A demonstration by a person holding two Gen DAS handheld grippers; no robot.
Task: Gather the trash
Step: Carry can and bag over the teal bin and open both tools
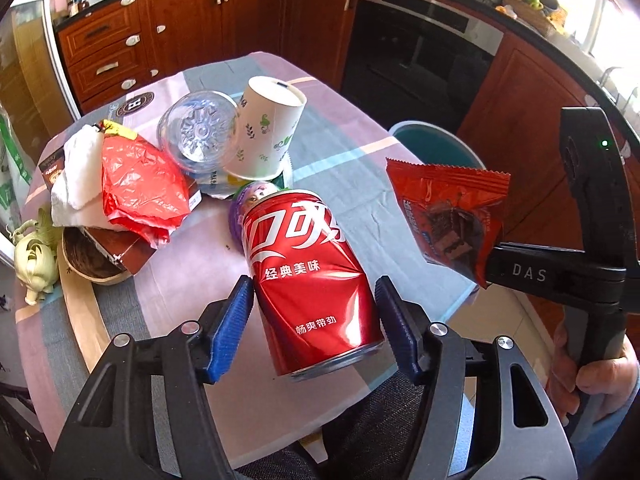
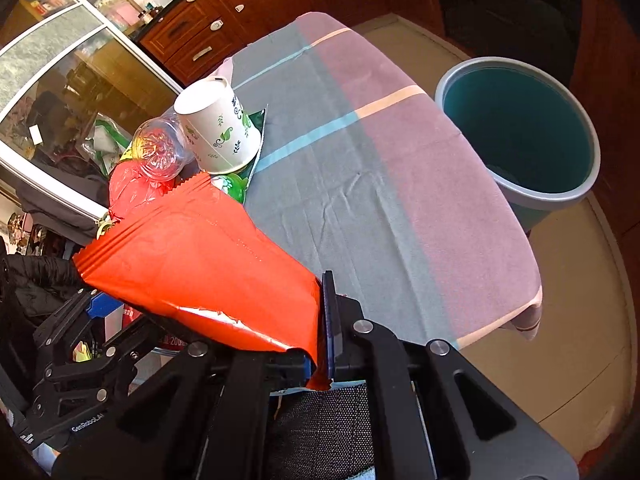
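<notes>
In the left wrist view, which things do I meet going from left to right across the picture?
White tissue → red plastic bag → clear bottle → paper cup → red can → bin → snack wrapper → right gripper.

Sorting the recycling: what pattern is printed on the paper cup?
Green leaf sprigs on white; the cup shows it best in the right wrist view.

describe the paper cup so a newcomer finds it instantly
On the table with the striped cloth, look at the trash pile at its far end. The paper cup sits upside down, leaning against a clear plastic bottle. It alone is white with green leaf prints.
</notes>
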